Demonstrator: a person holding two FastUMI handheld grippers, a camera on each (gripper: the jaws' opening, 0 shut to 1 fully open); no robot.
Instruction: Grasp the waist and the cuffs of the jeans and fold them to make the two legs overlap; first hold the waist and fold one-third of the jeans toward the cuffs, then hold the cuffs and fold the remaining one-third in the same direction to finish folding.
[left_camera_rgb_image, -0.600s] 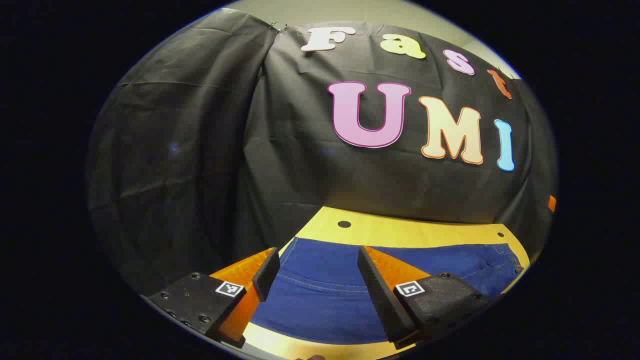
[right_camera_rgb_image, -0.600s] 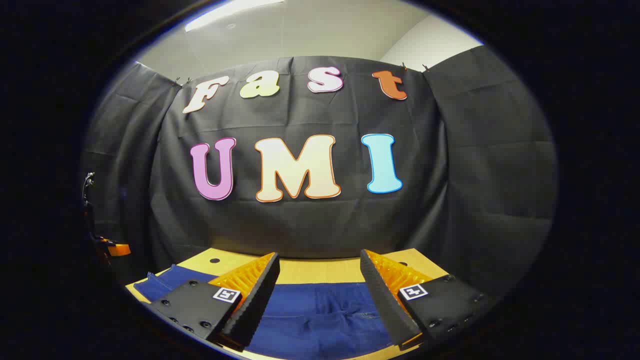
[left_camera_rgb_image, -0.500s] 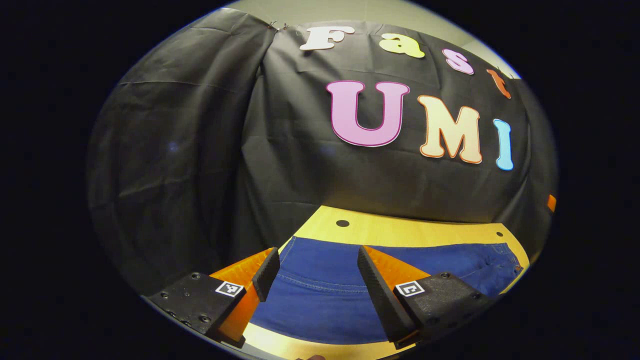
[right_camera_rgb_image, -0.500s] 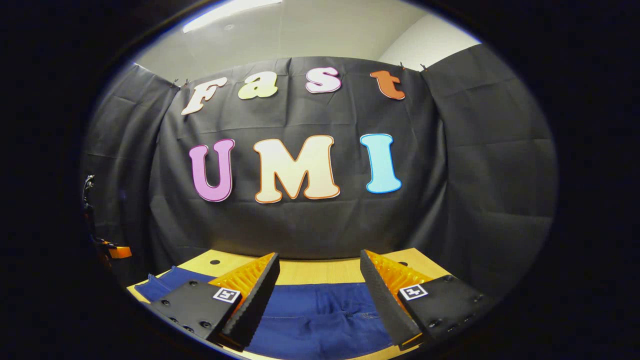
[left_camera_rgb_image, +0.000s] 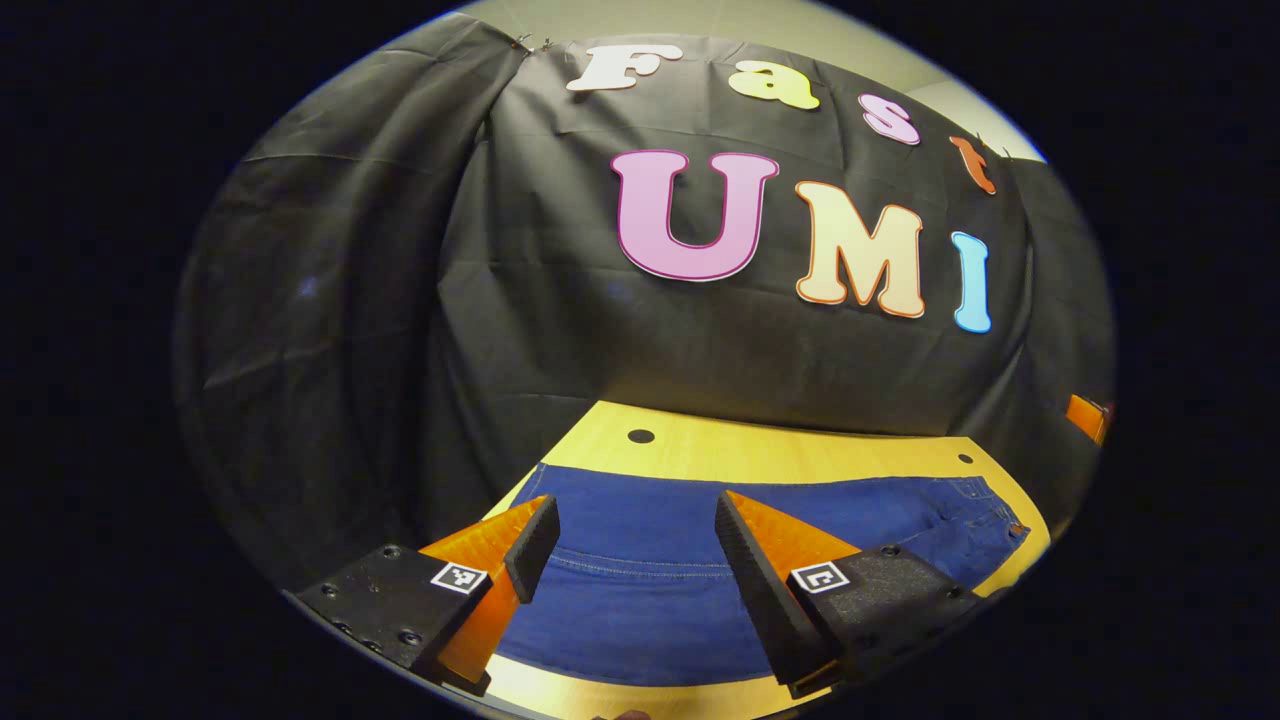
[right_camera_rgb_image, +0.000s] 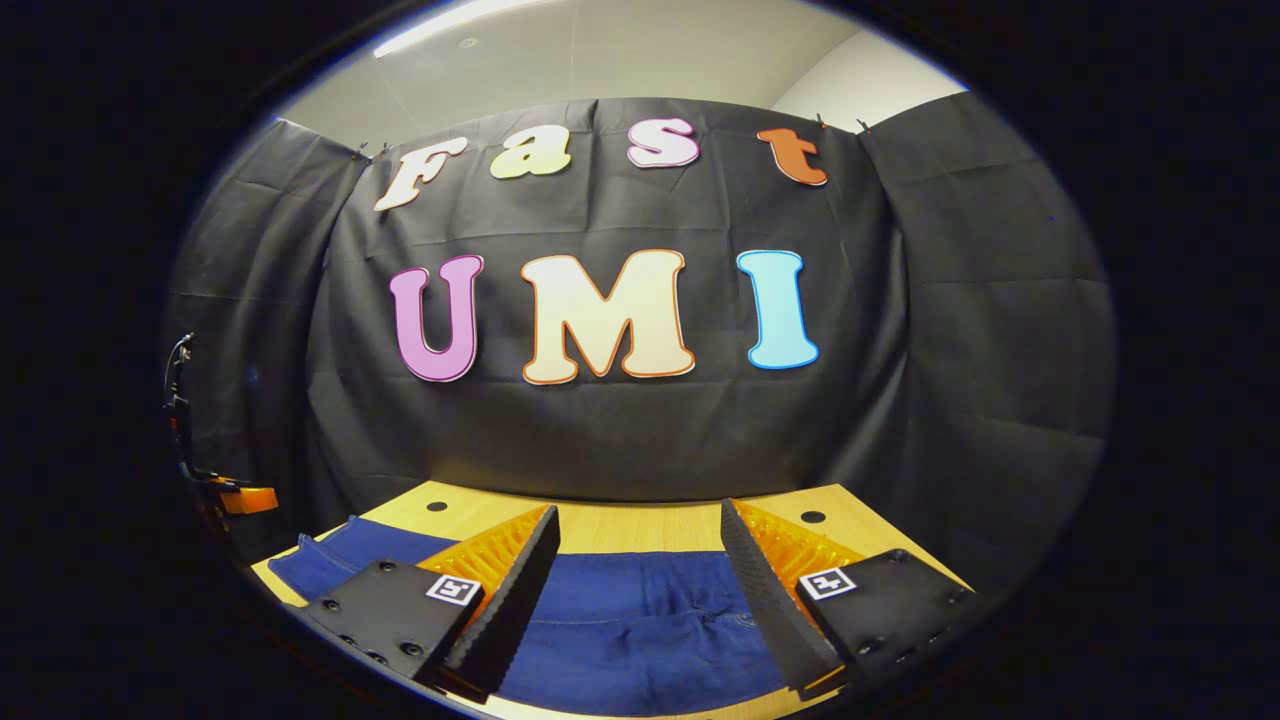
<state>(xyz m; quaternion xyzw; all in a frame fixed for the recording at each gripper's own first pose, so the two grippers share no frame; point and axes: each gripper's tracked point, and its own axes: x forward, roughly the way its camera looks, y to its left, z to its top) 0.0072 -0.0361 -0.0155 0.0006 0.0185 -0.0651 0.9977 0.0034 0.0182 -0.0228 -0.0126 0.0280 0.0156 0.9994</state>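
Blue jeans (left_camera_rgb_image: 640, 560) lie flat across the yellow wooden table (left_camera_rgb_image: 760, 450), cuff end to the left and waist (left_camera_rgb_image: 985, 520) to the right in the left gripper view. My left gripper (left_camera_rgb_image: 628, 540) hovers open above the leg part, touching nothing. In the right gripper view the jeans (right_camera_rgb_image: 640, 620) stretch left to right, with the cuffs (right_camera_rgb_image: 310, 560) at the far left. My right gripper (right_camera_rgb_image: 640, 555) is open above the waist part, nothing between its fingers.
The black cloth wall stands right behind the table's far edge. Small round holes (left_camera_rgb_image: 640, 436) mark the tabletop near the back. The other gripper (right_camera_rgb_image: 235, 495) shows at the far left in the right gripper view, and an orange part (left_camera_rgb_image: 1085, 415) at the right edge in the left gripper view.
Both grippers tilted slightly downward toward the table, so more tabletop and jeans show. The left gripper view also shifted, moving the jeans leftward in it. Both stay open.
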